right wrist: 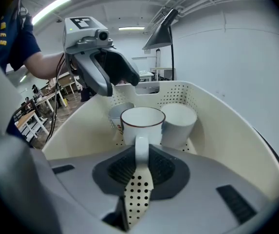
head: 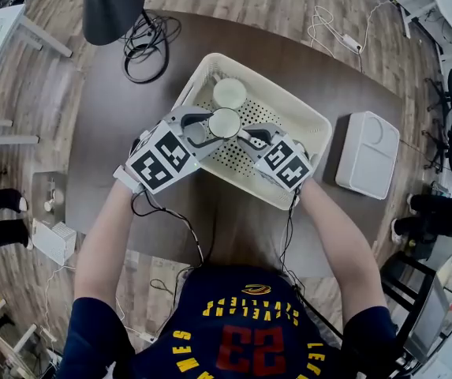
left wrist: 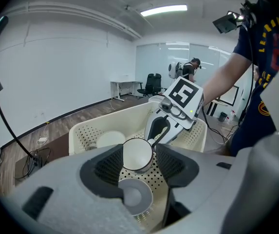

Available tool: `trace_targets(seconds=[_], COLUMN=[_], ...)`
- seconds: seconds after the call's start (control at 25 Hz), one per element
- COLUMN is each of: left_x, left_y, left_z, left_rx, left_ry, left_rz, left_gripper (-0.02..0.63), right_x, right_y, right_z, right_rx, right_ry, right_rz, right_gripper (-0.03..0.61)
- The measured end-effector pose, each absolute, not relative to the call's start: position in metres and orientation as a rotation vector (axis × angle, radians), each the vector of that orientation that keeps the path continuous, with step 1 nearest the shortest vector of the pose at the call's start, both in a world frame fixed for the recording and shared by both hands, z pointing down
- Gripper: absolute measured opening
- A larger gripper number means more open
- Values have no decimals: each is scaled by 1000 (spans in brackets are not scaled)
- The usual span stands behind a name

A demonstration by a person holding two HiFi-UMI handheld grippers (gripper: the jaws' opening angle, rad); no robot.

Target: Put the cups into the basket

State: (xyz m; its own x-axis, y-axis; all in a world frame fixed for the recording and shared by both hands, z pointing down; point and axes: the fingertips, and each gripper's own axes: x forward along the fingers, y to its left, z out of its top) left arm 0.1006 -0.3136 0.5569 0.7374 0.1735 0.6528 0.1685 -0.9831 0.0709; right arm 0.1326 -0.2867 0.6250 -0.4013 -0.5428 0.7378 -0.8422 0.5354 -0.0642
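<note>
A cream perforated basket (head: 314,129) stands on the dark table. My right gripper (head: 245,135) is shut on the handle of a white cup with a dark rim (head: 226,122), held upright inside the basket (right wrist: 227,130); the handle (right wrist: 140,147) sits between the pads. A plain white cup (head: 229,93) stands behind it, and a grey cup (head: 196,133) to its left. My left gripper (head: 202,129) hovers over the grey cup (left wrist: 132,199), jaws apart, and the held cup (left wrist: 137,154) shows at their tips.
A black lamp (head: 111,6) and coiled cables (head: 147,50) are at the table's far left. A white tray (head: 367,155) lies right of the basket. The person's arms reach in from the near table edge.
</note>
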Motion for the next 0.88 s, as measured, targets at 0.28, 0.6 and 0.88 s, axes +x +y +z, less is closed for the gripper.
trace_targets(seconds=[0.28,0.6,0.88], left_x=[98,105,103], left_y=[-312,-313,-315], left_z=[561,556,555], left_rx=[2908,2919,2913], left_ry=[291,296,278], left_rz=[1098,1071,1062], left_gripper=[215,215,215], right_x=[130,134,115], right_y=[-286,-285,-275], right_z=[640,644,647], right_rx=[1090,1104,992], right_ry=[-2085,-2076,-2108], right_rz=[560,567,587], right_gripper=[61,74,240])
